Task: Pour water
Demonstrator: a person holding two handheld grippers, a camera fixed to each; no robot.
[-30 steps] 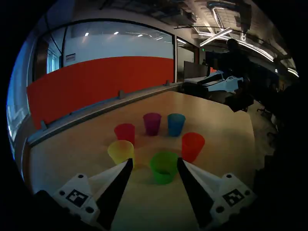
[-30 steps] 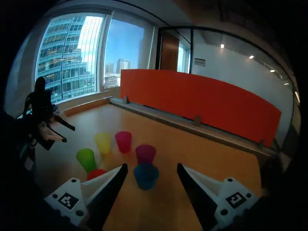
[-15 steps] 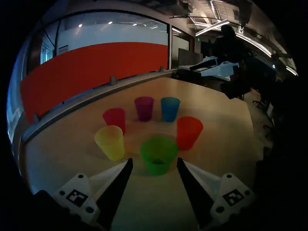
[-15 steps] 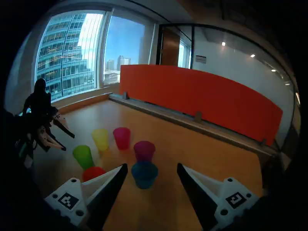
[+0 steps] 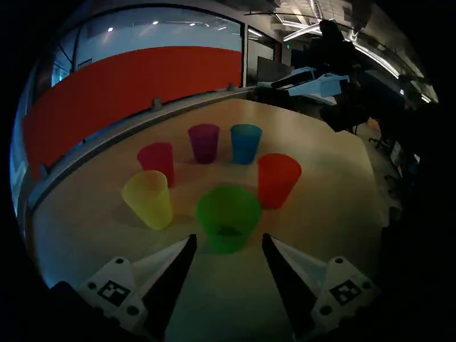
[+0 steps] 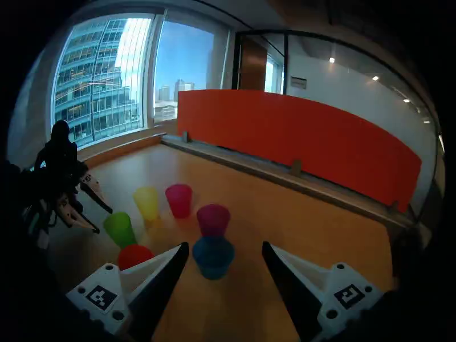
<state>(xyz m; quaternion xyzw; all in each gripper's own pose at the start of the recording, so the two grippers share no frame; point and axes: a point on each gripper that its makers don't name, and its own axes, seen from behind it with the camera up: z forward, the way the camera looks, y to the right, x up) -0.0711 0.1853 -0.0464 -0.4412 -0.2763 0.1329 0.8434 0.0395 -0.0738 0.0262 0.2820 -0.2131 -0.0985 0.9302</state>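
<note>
Six plastic cups stand in a ring on a wooden table (image 5: 330, 188). In the left gripper view the green cup (image 5: 228, 218) is nearest, just beyond my open left gripper (image 5: 228, 246), with the yellow cup (image 5: 148, 198), pink-red cup (image 5: 156, 162), purple cup (image 5: 203, 142), blue cup (image 5: 245, 143) and orange-red cup (image 5: 277, 179) behind it. In the right gripper view the blue cup (image 6: 212, 257) sits just ahead of my open right gripper (image 6: 225, 251); the purple cup (image 6: 213, 219), pink-red cup (image 6: 179, 199), yellow cup (image 6: 146, 202), green cup (image 6: 119, 228) and orange-red cup (image 6: 134, 256) lie beyond. Both grippers hold nothing.
A long orange divider panel (image 6: 302, 139) runs along the table's far edge, with large windows (image 6: 108, 80) behind. The other gripper (image 6: 71, 199) and the person holding it appear at the left of the right gripper view; the right gripper (image 5: 310, 85) appears far across the table in the left gripper view.
My left gripper has tilted down and moved closer, so the green cup now looms larger between its fingers. My right gripper has edged slightly nearer the blue cup.
</note>
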